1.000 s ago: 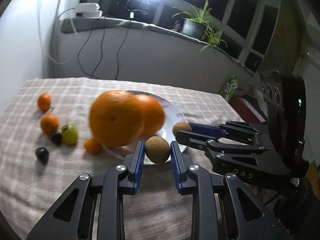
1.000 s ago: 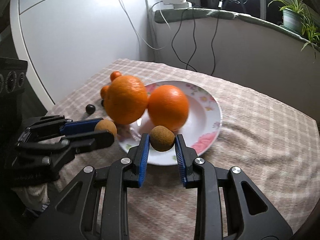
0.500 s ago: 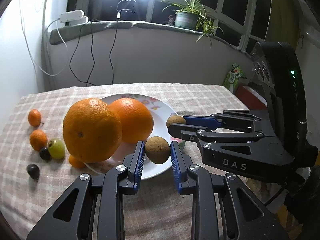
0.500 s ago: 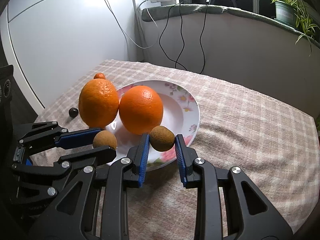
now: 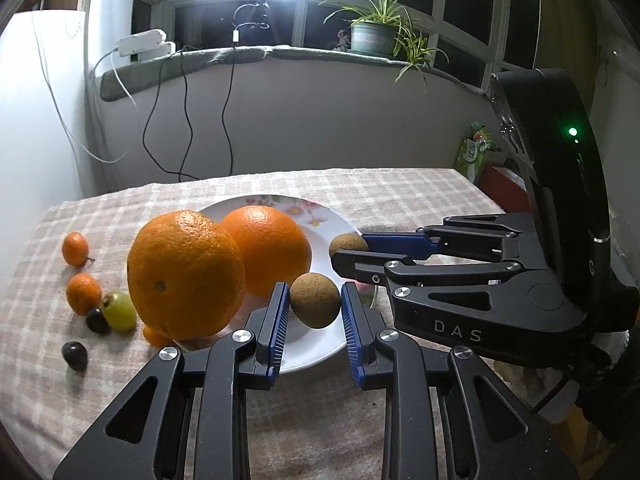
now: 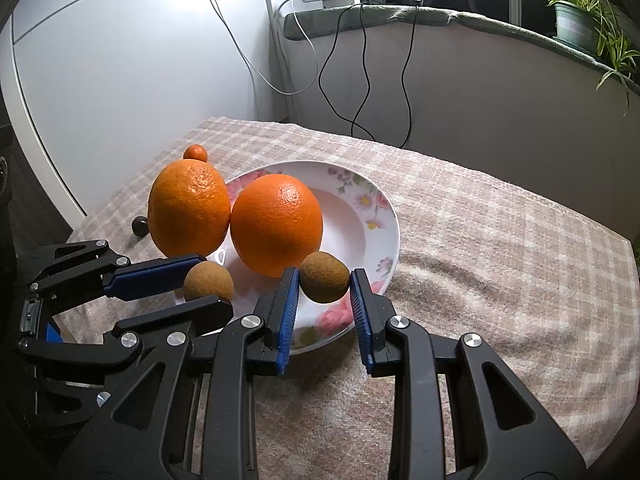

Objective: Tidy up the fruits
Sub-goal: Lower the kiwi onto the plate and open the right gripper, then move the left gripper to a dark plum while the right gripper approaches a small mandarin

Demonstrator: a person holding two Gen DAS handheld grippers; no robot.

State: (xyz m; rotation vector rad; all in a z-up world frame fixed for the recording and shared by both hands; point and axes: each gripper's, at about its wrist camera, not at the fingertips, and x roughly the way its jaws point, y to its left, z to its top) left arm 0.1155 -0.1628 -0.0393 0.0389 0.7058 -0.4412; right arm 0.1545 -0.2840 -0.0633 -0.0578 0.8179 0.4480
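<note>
My left gripper [image 5: 315, 290] has a small brown round fruit [image 5: 315, 305] between its blue pads, just above the near rim of the white flowered plate [image 5: 320, 216]. Its jaws are opening, and the fruit still hangs between them. My right gripper [image 6: 325, 276] is shut on a second brown fruit [image 6: 324, 286] over the same rim. Each gripper shows in the other's view: the right gripper [image 5: 349, 249] and the left gripper [image 6: 214, 282], both close together. One big orange [image 5: 266, 248] lies in the plate. Another big orange [image 5: 186, 276] sits at the plate's left edge.
On the checked tablecloth [image 5: 400, 192] left of the plate lie two small tangerines [image 5: 75, 249] [image 5: 83, 294], a green fruit [image 5: 119, 310] and two dark fruits [image 5: 75, 355]. Behind the table are a wall with hanging cables [image 5: 184, 128] and a potted plant [image 5: 372, 36].
In the left wrist view the oranges and plate have slid leftward and the right gripper has come closer beside me. Both brown fruits stay between their pads.
</note>
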